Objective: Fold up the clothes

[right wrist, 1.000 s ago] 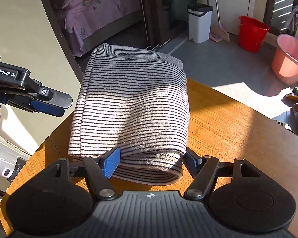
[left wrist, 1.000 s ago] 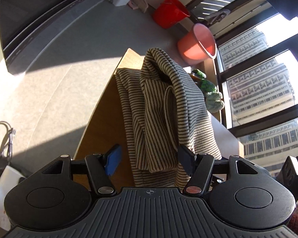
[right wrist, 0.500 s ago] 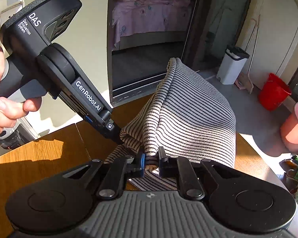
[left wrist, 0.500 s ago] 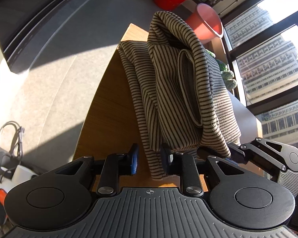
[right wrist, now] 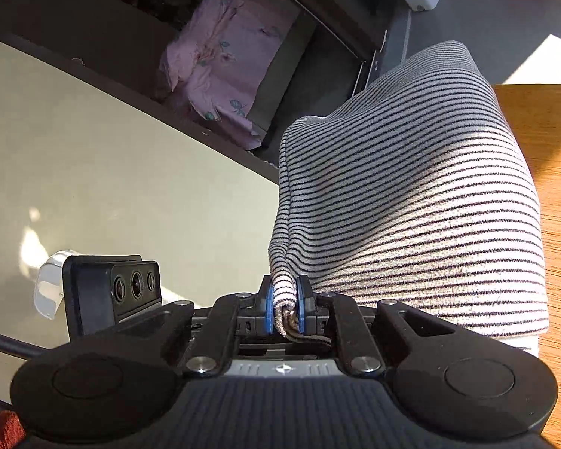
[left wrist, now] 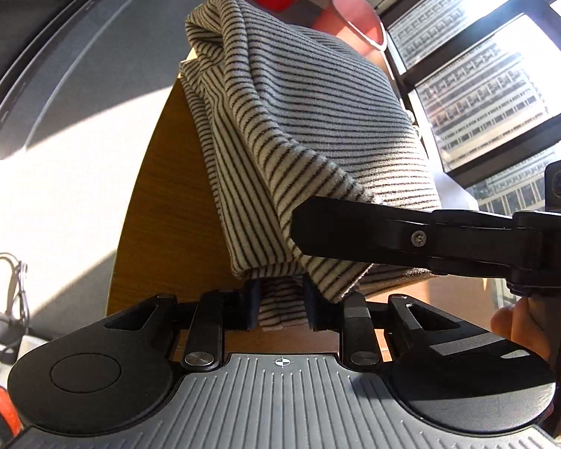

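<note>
Both the left claw (left wrist: 280, 308) and the right claw (right wrist: 283, 305) pinch the striped top (left wrist: 310, 112) above the table (left wrist: 175, 205).

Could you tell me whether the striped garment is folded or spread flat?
Folded: the striped garment lies doubled in layers, its near end pinched by both tools.

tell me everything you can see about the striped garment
The striped garment is a soft, fuzzy-looking knit, cream with thin dark stripes, folded into several layers. Its near end is raised while the rest drapes down onto the wooden table. The left tongs pinch one bunched edge, and the right tongs pinch another. Sunlight falls across it.
</note>
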Available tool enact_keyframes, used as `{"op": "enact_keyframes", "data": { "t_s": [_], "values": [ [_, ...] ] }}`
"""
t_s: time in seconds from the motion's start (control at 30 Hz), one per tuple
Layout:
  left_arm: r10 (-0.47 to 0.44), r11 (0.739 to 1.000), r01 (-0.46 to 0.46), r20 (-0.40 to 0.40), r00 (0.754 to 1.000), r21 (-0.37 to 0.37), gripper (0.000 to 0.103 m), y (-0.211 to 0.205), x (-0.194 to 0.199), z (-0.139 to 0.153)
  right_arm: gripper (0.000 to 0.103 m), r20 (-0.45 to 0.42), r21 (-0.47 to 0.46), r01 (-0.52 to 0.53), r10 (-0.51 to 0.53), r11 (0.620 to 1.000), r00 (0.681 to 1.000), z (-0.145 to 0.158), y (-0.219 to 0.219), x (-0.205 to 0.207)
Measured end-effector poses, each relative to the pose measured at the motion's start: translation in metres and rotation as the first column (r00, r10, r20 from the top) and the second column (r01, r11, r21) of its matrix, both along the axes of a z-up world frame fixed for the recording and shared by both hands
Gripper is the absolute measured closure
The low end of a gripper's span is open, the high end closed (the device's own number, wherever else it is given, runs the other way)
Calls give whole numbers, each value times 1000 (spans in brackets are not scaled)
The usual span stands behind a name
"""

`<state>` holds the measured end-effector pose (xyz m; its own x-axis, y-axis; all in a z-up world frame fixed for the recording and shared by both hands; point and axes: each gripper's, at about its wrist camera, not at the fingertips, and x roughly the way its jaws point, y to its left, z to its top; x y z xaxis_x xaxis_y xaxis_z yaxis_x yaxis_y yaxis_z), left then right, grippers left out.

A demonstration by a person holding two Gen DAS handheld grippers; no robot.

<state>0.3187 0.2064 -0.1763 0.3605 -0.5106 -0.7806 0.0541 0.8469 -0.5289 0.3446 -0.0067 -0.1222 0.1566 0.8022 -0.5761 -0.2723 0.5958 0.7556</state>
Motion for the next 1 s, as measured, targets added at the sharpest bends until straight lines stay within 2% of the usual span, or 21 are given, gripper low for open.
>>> {"op": "enact_keyframes", "data": {
  "t_s": [0.07, 0.13, 0.23, 0.3, 0.4, 0.47, 0.6, 0.63, 0.67, 0.7, 0.73, 0.77, 0.8, 0.83, 0.9, 1.0],
  "values": [
    [0, 1000, 0, 6, 1000, 2, 77, 4, -5, 2, 91, -56, -2, 14, -14, 1000, 998, -15, 5, 6],
    [5, 1000, -5, 6, 1000, 1, 75, 11, -13, 6, 92, -53, -42, 9, -11, 999, 999, -22, 8, 8],
    [12, 1000, -12, 5, 1000, -1, 74, 21, -25, 13, 94, -3, -90, -32, 31, 995, 1000, -22, 11, 4],
    [17, 1000, -17, 4, 1000, -3, 68, 28, -33, 18, 94, 47, -131, -63, 70, 989, 996, -19, 14, -1],
    [85, 996, -85, 40, 996, 3, 65, 54, -40, 35, 94, 104, -179, -87, 107, 980, 989, -14, 19, -9],
    [138, 990, -138, 73, 988, -16, 65, 68, -32, 48, 94, 147, -209, -92, 125, 974, 981, -11, 21, -15],
    [163, 986, -156, 113, 980, -65, 66, 63, 5, 62, 94, 248, -280, -82, 154, 956, 956, -2, 28, -32],
    [152, 987, -146, 111, 982, -61, 66, 58, 16, 62, 94, 275, -302, -80, 167, 950, 947, 1, 30, -36],
    [130, 991, -129, 104, 986, -15, 67, 47, 28, 57, 94, 302, -324, -77, 180, 943, 936, 4, 32, -41],
    [108, 993, -112, 95, 990, 33, 72, 35, 41, 52, 93, 325, -350, -85, 206, 933, 923, 10, 33, -44],
    [86, 992, -93, 86, 993, 82, 82, 23, 53, 47, 91, 343, -374, -103, 241, 922, 908, 15, 26, -46],
    [80, 992, -88, 85, 993, 89, 83, 21, 55, 47, 89, 360, -399, -121, 276, 909, 891, 20, 19, -48],
    [76, 992, -84, 86, 993, 94, 82, 20, 56, 46, 81, 375, -409, -142, 308, 901, 874, 27, 13, -51],
    [71, 992, -79, 87, 994, 98, 82, 19, 58, 46, 67, 392, -410, -157, 329, 898, 859, 36, 6, -54],
    [61, 992, -70, 88, 994, 106, 82, 17, 61, 45, 51, 421, -394, -167, 339, 904, 842, 53, -9, -56],
    [59, 992, -67, 83, 995, 106, 80, 18, 62, 42, 48, 460, -420, -82, 290, 904, 839, 65, -29, -45]
  ]
}}
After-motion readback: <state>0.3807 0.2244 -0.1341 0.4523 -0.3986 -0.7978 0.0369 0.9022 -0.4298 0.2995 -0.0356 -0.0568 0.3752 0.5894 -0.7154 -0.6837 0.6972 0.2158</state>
